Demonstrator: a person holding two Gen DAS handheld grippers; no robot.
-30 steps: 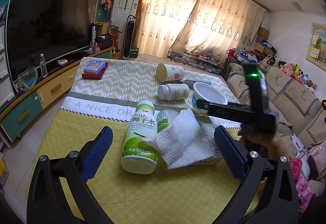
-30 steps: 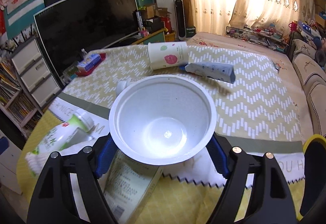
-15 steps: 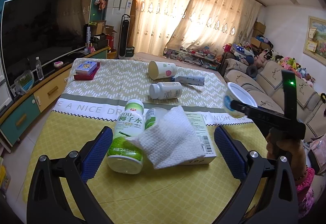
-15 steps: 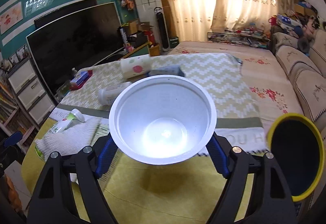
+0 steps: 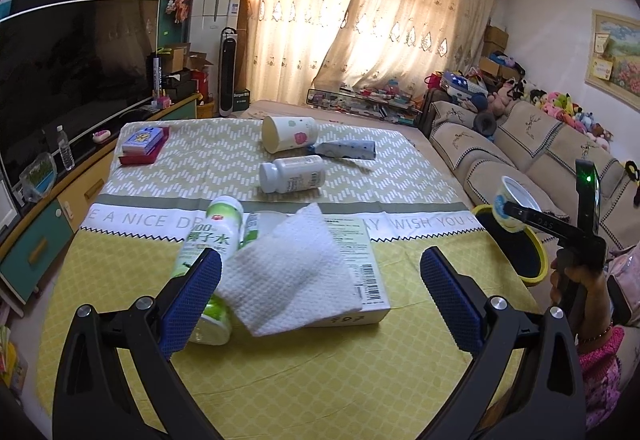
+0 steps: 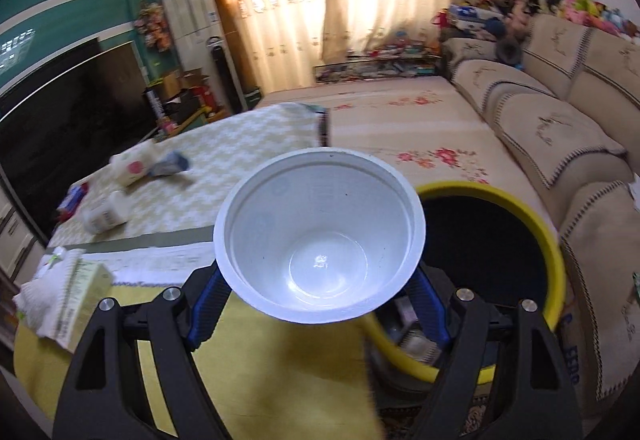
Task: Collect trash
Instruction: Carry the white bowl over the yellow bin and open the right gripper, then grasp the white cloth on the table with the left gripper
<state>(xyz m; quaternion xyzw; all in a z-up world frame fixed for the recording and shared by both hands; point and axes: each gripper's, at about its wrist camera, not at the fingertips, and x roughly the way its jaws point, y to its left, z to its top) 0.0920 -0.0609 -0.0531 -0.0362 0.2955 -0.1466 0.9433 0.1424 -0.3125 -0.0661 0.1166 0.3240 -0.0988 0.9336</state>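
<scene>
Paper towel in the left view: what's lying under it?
The paper towel drapes over a flat carton with a barcode and touches the green-label bottle. A second green-label container pokes out behind. Anything else beneath is hidden.

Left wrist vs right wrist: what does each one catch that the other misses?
Left wrist only: the open left hand-held gripper, the coconut-water bottle under a paper towel, a red tray, and the right hand-held gripper from outside.

Right wrist only: the white cup's empty inside, and items at the bottom of the yellow bin.

Both: the cup clamped over or just beside the bin's mouth, the pill bottle, the paper cup, the box, the sofa.
</scene>
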